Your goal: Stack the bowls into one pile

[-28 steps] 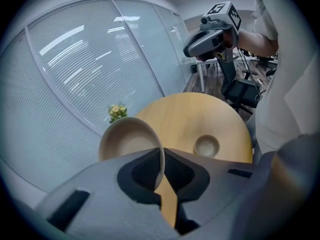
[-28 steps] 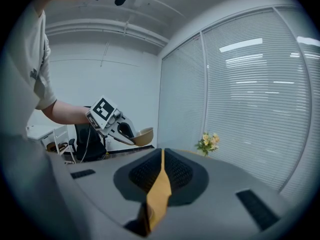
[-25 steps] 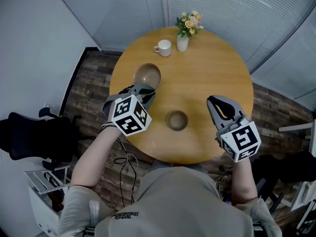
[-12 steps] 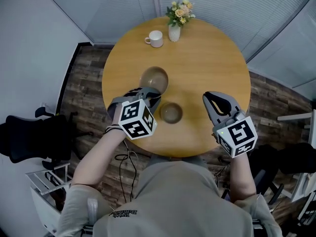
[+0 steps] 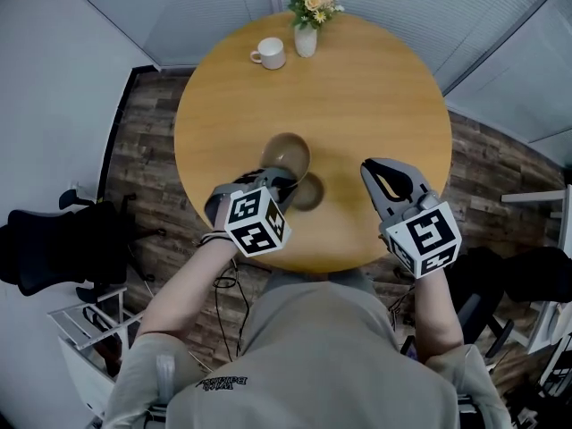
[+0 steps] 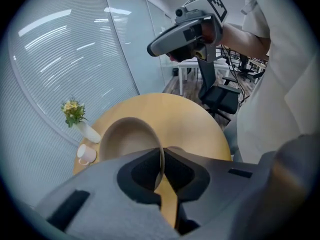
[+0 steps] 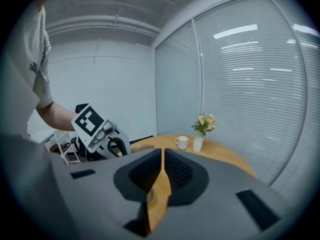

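Looking from the head: left tongs (image 5: 279, 179) clenched on rim of raised bowl (image 5: 286, 153); second bowl (image 5: 310, 193) on table (image 5: 375, 88) just beside their tips; right tongs (image 5: 374, 168) closed, empty, well apart.
Looking along left tongs: thin rim pinch, bowl tilted; likely slip, or off-centre drop knocking second bowl toward near table edge.
Looking along right tongs: open tabletop ahead; cup (image 7: 181, 142) and vase (image 7: 198, 144) far beyond.

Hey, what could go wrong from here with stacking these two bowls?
1. The left gripper is shut on only the thin rim of the larger bowl, which hangs tilted, so it may slip or swing.
2. That bowl looks wider than the small bowl on the table. Set on top, it might perch and wobble, or nudge the small one aside.
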The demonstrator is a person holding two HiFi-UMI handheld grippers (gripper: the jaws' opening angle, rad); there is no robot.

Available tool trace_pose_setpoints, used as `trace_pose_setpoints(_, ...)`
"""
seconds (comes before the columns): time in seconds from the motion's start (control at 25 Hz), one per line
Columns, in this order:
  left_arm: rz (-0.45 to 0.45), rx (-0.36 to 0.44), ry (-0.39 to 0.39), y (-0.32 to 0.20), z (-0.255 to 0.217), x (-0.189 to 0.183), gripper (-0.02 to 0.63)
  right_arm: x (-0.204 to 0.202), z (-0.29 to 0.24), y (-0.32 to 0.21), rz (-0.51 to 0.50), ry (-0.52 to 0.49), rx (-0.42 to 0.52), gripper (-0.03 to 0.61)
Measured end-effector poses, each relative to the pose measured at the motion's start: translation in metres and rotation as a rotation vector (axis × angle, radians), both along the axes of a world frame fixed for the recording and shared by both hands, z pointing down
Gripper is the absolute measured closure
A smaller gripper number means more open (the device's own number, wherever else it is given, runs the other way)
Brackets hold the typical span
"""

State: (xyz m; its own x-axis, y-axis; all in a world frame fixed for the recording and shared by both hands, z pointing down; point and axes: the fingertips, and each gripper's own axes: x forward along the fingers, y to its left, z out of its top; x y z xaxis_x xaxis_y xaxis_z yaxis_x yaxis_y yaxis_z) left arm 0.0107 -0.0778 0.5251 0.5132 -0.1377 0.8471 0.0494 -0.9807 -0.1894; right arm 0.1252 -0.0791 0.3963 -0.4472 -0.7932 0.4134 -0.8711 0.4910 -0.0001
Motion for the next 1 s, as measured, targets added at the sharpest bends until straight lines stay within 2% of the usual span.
trace_pose_setpoints(0.36, 0.029, -0.018, -0.067, 0.030, 0.051, 0.008, 0.586, 0.003, 0.028, 0.007, -0.004, -0.001, -0.060, 0.543)
trace_pose_setpoints(0.8, 0.023, -0.166, -0.084, 0.065, 0.096, 0.023, 0.586, 0.006, 0.050, 0.018, -0.013, 0.001, -0.108, 0.541)
trace_pose_setpoints(1.0, 0.041, -0.183, -0.132, 0.077, 0.120, 0.019, 0.586, 0.004, 0.058, 0.022, -0.020, 0.001, -0.126, 0.541)
